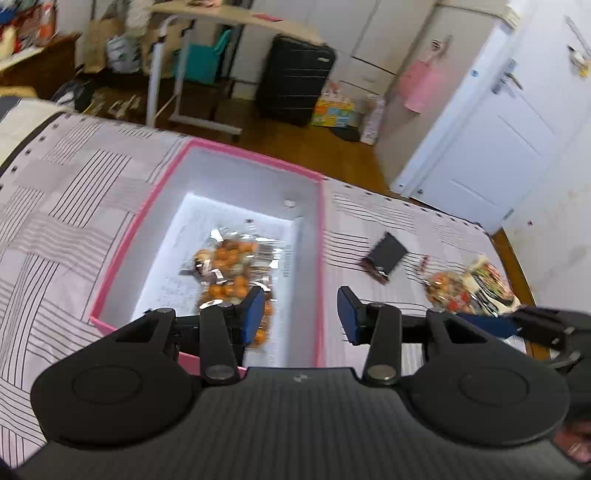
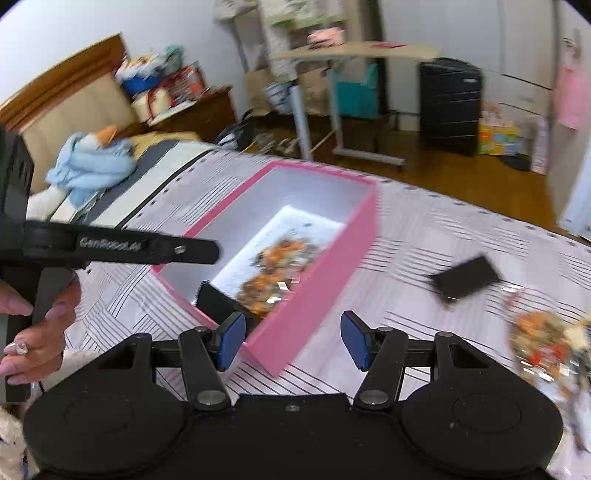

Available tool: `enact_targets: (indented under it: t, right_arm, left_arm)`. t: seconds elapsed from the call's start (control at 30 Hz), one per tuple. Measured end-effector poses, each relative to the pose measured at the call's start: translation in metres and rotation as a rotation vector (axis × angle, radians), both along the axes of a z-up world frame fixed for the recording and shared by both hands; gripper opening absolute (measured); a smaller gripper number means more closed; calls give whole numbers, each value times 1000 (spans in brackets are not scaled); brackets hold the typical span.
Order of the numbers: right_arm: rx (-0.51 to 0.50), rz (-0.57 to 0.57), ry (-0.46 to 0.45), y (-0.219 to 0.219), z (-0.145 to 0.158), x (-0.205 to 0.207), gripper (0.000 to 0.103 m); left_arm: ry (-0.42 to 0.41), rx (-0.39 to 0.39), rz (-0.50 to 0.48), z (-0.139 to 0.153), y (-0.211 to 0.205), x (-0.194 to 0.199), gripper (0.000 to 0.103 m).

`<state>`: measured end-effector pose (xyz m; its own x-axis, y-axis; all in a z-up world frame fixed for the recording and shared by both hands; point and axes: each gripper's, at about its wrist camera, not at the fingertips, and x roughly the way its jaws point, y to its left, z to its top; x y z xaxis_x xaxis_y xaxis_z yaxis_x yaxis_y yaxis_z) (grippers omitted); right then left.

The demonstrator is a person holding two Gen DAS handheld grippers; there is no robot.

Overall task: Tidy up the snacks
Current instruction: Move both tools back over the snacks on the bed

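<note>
A pink box [image 1: 320, 258] with white inner walls stands open on the striped bedspread. In it lie clear bags of orange snacks [image 1: 236, 269], and a black packet [image 2: 221, 306] leans in its near corner. My left gripper [image 1: 302, 319] hovers open over the box's near right wall, with nothing between its blue pads. On the bedspread to the right lie another black packet [image 1: 386, 256] and a bag of mixed snacks [image 1: 469, 288]. My right gripper [image 2: 293, 339] is open and empty above the box's near corner [image 2: 273, 354]. A hand [image 2: 37, 332] holds the left gripper at the left edge.
The bedspread [image 1: 74, 206] stretches left and right of the box. A blue cloth [image 2: 92, 166] lies near the headboard. Beyond the bed stand a rolling desk [image 1: 229, 22], a black suitcase [image 1: 293, 81] and a white door [image 1: 498, 147].
</note>
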<state>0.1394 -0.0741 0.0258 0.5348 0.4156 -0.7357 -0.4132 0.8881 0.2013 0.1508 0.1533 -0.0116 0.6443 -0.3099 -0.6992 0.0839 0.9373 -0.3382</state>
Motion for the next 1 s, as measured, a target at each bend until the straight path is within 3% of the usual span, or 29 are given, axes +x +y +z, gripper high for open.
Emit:
enact_targets:
  t: [0.23, 0.57, 0.8, 1.0]
  right_arm:
    - [-4, -230, 6, -105, 18, -20, 63]
    - [66, -482, 113, -221, -24, -30, 63]
    - [36, -541, 135, -261, -59, -21, 63]
    - [2, -507, 76, -273, -85, -5, 59]
  left_arm:
    - [-12, 36, -104, 13, -60, -10, 42]
    - [64, 43, -244, -9, -159, -16, 42]
    - [66, 15, -375, -33, -234, -25, 43]
    - [57, 17, -500, -70, -298, -22, 42]
